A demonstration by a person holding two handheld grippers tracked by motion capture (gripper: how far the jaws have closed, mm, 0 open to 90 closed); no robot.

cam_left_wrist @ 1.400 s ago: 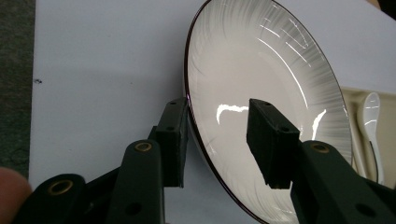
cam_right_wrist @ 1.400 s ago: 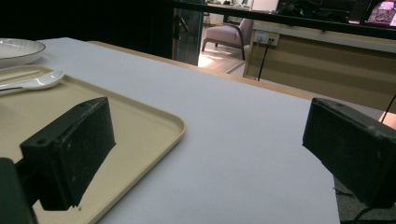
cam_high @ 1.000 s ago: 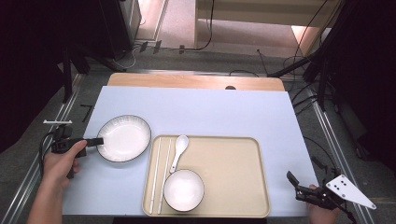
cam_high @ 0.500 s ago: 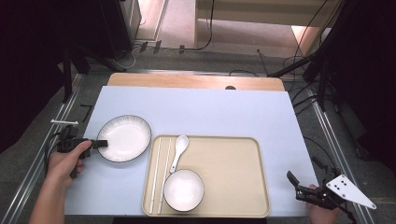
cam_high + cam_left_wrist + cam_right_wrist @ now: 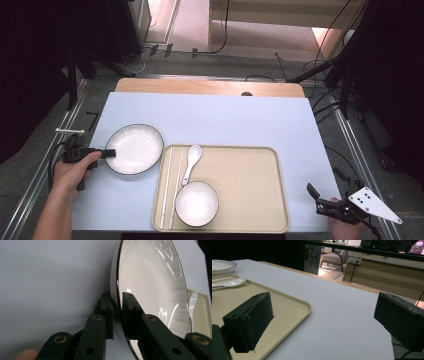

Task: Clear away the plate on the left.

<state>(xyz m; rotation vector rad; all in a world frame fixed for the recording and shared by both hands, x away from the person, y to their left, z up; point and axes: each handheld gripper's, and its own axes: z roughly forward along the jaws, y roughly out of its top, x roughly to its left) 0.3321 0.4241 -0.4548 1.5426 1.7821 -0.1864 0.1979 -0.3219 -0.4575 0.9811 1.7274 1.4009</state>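
Observation:
A white plate [image 5: 135, 148] with a dark rim lies on the pale blue table, left of the tray. My left gripper [image 5: 109, 153] reaches in from the left. Its jaws have just been closing, and the plate's left rim stands between them. In the left gripper view the plate [image 5: 155, 285] runs edge-on between the two pads, and the left gripper [image 5: 117, 307] pinches its rim from above and below. My right gripper [image 5: 320, 200] rests at the table's near right corner, open and holding nothing. In its own view the right gripper [image 5: 322, 322] has only bare table between its jaws.
A beige tray [image 5: 250, 200] sits front and centre, holding a white bowl [image 5: 196, 203], a white spoon [image 5: 192, 159] and a pair of chopsticks [image 5: 167, 187]. The right gripper view has the tray's corner [image 5: 287, 307] just left of the jaws. A wooden strip [image 5: 210, 87] borders the far edge.
My left gripper has slid slightly right onto the plate's rim and its jaws have narrowed around it. The plate and my right gripper have stayed put.

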